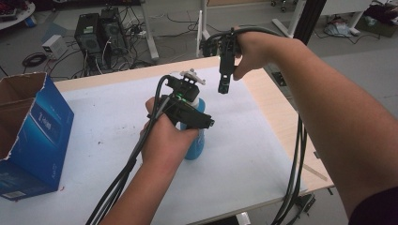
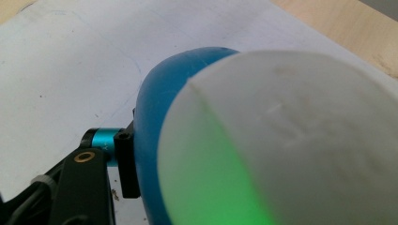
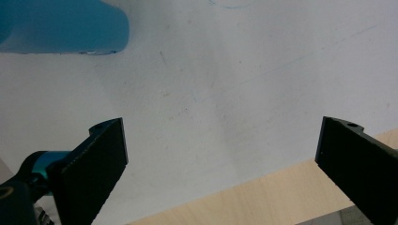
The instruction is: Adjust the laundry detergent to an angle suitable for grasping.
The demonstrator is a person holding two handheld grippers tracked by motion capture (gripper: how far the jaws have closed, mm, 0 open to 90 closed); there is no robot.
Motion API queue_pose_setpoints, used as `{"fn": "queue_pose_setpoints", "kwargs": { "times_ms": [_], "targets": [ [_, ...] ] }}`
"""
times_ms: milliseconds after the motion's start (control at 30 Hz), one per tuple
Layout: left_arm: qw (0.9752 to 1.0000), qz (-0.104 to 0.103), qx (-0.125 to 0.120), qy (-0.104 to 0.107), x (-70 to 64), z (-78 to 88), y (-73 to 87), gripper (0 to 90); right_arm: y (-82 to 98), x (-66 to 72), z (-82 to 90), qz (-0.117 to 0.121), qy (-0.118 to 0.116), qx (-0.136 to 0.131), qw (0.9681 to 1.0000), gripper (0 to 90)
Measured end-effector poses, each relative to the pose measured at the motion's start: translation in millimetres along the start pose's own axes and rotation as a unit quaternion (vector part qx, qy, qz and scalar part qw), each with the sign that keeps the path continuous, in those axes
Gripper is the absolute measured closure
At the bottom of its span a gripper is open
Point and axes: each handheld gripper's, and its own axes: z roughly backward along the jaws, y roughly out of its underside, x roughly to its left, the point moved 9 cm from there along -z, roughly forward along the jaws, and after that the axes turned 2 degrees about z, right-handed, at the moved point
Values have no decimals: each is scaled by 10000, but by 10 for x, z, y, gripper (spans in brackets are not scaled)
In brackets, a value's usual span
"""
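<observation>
We have the left gripper (image 1: 190, 110) clamped high on the blue bottle (image 1: 195, 145) standing mid-table, right gripper (image 3: 220, 154) wide open and empty above it, so the smooth rounded bottle may slip or tip if we lift.

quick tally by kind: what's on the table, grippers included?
Blue bottle with white cap: 1
Blue cardboard box, torn open: 1
Grippers: 2, the left gripper with jaws on the bottle, the right gripper with jaws wide apart above the white mat
White mat: 1
Total: 5
</observation>
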Motion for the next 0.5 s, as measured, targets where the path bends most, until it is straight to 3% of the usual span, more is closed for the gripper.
{"fn": "queue_pose_setpoints", "kwargs": {
  "times_ms": [500],
  "targets": [
    [9999, -158, 5, -69, 28, 34, 6, 393, -25, 15, -29, 59, -9, 18, 10000, 19]
  ]
}}
